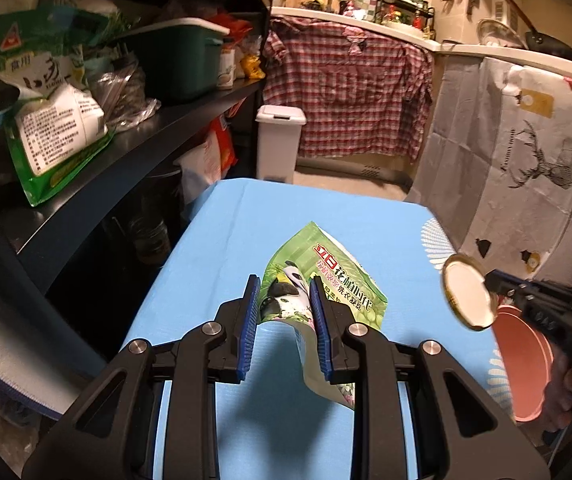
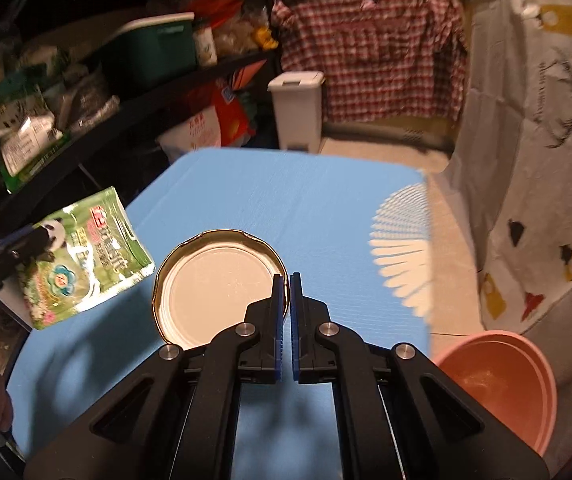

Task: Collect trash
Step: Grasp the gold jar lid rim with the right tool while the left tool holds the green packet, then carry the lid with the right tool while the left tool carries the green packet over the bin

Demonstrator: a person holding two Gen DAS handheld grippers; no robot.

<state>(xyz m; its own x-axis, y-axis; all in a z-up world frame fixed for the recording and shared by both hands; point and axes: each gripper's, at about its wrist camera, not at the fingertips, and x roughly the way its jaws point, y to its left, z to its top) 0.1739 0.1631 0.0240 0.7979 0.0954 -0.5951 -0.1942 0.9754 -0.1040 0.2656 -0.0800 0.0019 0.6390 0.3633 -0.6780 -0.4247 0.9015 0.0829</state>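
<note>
Trash is already off the blue desk (image 1: 214,240) in both hands, and the pink basin (image 2: 497,384) at the desk's right edge serves as the marker. From the left wrist view, the left gripper (image 1: 284,320) has its jaws partly open and pressed on a crumpled green detergent pouch (image 1: 321,276), which sticks out past the blue pads (image 1: 248,328) above the desk, well left of the basin. That same view shows the right gripper (image 1: 489,280) side on, holding a round metal jar lid (image 1: 467,292) just above the basin, its white inside facing the camera. The right wrist view gives what the side view cannot: the right gripper's jaws stand almost together, pinching the lid's gold rim, with the lid hanging to the left of the basin and above the desk. It also shows the pouch from its printed face, raised at the desk's left side, far from the basin, and the floor beyond the basin. Only the left wrist view takes in the kitchen counter (image 1: 365,20) and a hanging pan (image 1: 545,40) above the plaid cloth (image 1: 345,88). A white lidded bin (image 2: 295,112) stands on the floor past the desk's far edge, well away from the basin.
</note>
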